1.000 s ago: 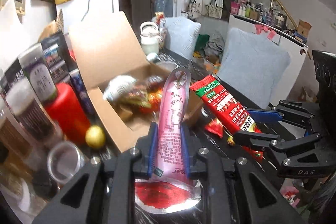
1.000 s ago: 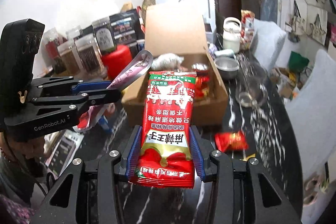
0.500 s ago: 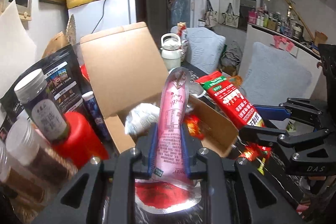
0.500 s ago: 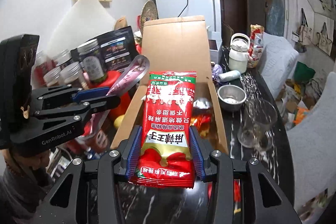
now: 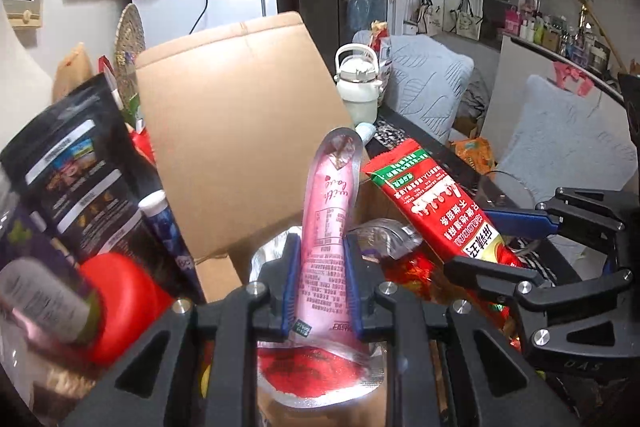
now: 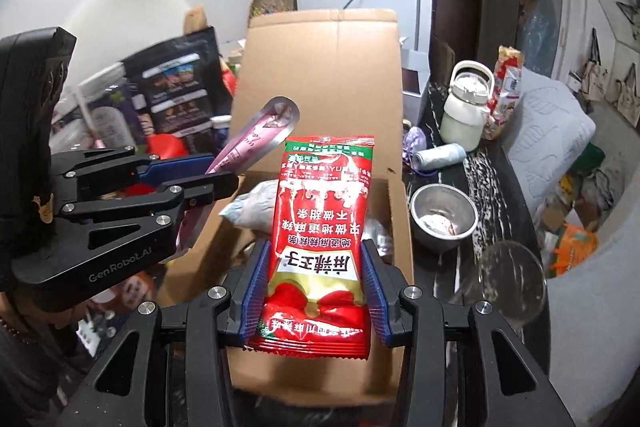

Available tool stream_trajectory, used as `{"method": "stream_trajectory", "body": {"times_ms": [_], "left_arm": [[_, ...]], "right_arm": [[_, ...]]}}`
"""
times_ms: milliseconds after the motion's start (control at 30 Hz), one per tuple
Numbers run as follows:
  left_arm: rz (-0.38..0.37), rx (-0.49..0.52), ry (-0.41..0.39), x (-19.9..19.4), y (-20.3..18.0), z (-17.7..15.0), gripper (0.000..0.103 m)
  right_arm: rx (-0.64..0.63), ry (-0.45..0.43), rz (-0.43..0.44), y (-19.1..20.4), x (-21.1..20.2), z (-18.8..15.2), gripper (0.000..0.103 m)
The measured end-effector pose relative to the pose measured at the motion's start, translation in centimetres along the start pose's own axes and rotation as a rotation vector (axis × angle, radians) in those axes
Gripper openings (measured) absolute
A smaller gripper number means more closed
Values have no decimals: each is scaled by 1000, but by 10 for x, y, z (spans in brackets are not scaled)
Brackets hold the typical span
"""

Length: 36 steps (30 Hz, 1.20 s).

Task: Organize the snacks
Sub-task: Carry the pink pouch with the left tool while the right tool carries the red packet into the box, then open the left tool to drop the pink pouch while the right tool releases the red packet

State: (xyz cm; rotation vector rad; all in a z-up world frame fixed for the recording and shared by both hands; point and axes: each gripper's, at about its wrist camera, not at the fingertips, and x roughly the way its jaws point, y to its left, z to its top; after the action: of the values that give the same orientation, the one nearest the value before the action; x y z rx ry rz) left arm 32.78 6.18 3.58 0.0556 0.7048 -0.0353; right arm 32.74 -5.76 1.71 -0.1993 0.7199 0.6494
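My left gripper (image 5: 320, 279) is shut on a pink snack pouch (image 5: 330, 227) and holds it upright over the open cardboard box (image 5: 240, 131). My right gripper (image 6: 314, 277) is shut on a red snack packet (image 6: 320, 227), held over the same box (image 6: 396, 211). In the right wrist view the left gripper (image 6: 208, 179) and its pink pouch (image 6: 256, 143) are at the box's left side. In the left wrist view the right gripper (image 5: 500, 247) with the red packet (image 5: 436, 203) is at the right. Several wrapped snacks (image 6: 252, 207) lie inside the box.
Jars, a red container (image 5: 120, 291) and a black bag (image 5: 76, 179) crowd the box's left. A steel bowl (image 6: 442, 221), a glass (image 6: 510, 283), a white kettle (image 6: 464, 111) and a thread roll (image 6: 438, 155) stand on the dark marble table (image 6: 492, 179) to its right.
Both grippers have moved forward with their snacks, from short of the box to above its opening. The box now looms closer in both views.
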Motion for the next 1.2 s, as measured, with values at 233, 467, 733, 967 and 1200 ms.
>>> {"method": "stream_trajectory", "body": {"times_ms": [233,467,733,967,1200], "left_arm": [[6,3,65,33,0,4,21],[7,-2,144,60,-2,0,21],[31,15,173,74,-8,-5,24],[56,1,189,76,-5,-5,39],[93,-11,200,64,-3,-6,48]], "right_arm": [[12,40,27,-17,33,3,44],[23,87,45,-24,58,0,44],[30,121,43,-27,75,-5,44],[39,112,34,-26,75,-2,50],[64,112,33,-28,63,-3,58]]}}
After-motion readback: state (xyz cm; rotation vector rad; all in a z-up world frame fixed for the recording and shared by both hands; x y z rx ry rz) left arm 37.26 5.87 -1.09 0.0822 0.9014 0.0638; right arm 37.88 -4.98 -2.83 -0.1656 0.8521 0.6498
